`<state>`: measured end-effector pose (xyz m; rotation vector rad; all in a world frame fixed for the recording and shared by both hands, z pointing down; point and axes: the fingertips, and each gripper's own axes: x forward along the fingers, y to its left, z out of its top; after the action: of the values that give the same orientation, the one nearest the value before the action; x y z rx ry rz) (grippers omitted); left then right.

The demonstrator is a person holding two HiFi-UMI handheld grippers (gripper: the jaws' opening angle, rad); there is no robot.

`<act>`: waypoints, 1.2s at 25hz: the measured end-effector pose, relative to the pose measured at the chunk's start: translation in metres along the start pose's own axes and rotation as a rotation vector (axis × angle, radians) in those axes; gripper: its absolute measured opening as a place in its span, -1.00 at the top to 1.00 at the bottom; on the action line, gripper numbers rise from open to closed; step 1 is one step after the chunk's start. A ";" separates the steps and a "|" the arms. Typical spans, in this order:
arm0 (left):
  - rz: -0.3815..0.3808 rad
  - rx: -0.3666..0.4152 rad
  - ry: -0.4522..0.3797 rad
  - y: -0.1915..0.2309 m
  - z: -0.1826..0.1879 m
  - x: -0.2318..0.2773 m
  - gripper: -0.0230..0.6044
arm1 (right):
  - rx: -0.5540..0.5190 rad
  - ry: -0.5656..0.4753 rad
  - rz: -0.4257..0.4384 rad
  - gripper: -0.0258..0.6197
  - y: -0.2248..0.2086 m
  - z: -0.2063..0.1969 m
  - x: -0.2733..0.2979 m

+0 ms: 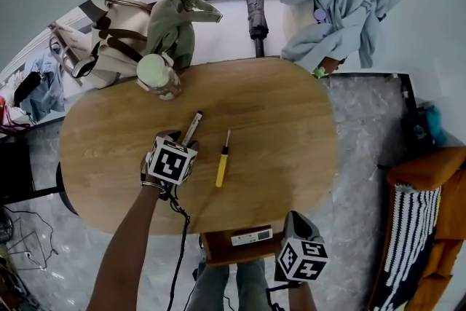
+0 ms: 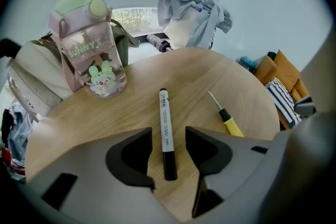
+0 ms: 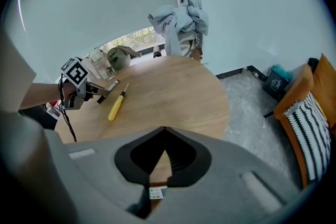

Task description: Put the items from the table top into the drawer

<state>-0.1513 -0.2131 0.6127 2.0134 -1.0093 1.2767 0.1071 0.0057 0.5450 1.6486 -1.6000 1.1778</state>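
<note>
A white marker with a black cap (image 2: 165, 113) lies on the oval wooden table (image 1: 284, 135). My left gripper (image 2: 168, 132) is open and straddles the marker's capped end, with a gap between each pad and the barrel. From the head view the marker (image 1: 192, 127) sticks out beyond the left gripper (image 1: 178, 149). A yellow-handled screwdriver (image 1: 222, 170) lies just right of it. My right gripper (image 3: 165, 129) is shut and holds nothing; it hangs over the near table edge above the open brown drawer (image 1: 217, 250), which holds a small white card (image 1: 251, 236).
A clear bottle with a green lid (image 1: 158, 76) stands at the table's far left. Bags and a green cloth (image 1: 175, 25) sit behind it, and a grey garment (image 1: 331, 0) hangs at the far right. An orange sofa with a striped cushion (image 1: 415, 215) is on the right.
</note>
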 end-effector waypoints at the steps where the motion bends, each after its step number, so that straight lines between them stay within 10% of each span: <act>1: 0.001 -0.002 0.005 0.000 -0.001 0.000 0.32 | 0.001 0.001 -0.001 0.91 0.000 -0.001 0.000; 30: 0.002 -0.024 0.009 -0.002 -0.009 -0.007 0.74 | -0.013 -0.006 0.016 0.91 0.003 -0.002 0.001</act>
<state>-0.1561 -0.2033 0.6096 1.9871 -1.0174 1.2681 0.1036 0.0067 0.5464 1.6354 -1.6244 1.1686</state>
